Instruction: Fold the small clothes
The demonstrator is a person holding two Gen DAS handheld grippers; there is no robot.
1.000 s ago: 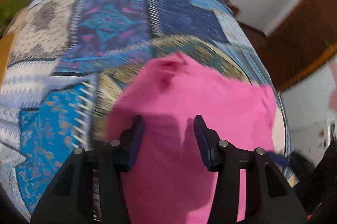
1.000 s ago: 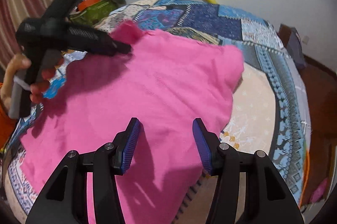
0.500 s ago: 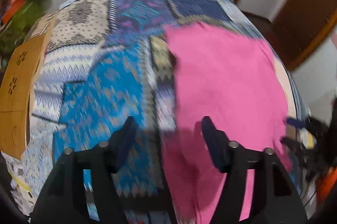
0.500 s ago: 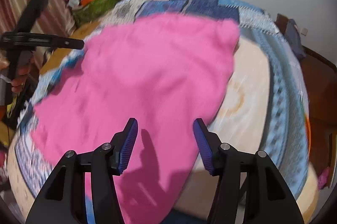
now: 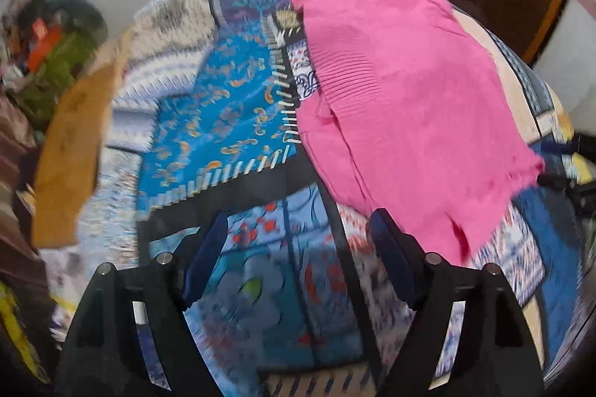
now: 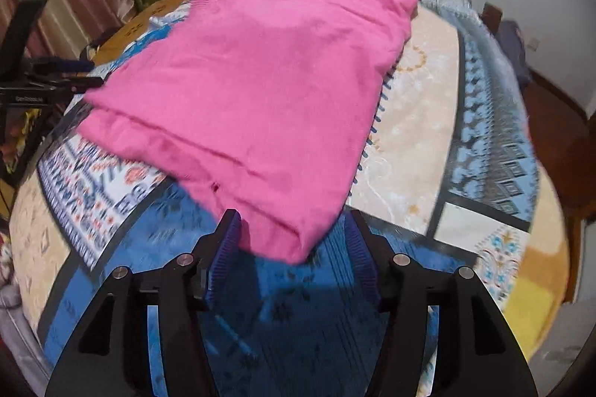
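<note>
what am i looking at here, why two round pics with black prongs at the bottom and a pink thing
No robot here: a person holds a two-finger tool in each hand, each with a fisheye camera looking along its fingers, hence two round pictures. The black prongs are those fingers. The left tool hangs over the patchwork bedspread with nothing between its opening jaws. The right tool is also opening; the near corner of the folded pink garment lies between its fingers, seemingly not pinched. The garment lies on the bedspread.
</note>
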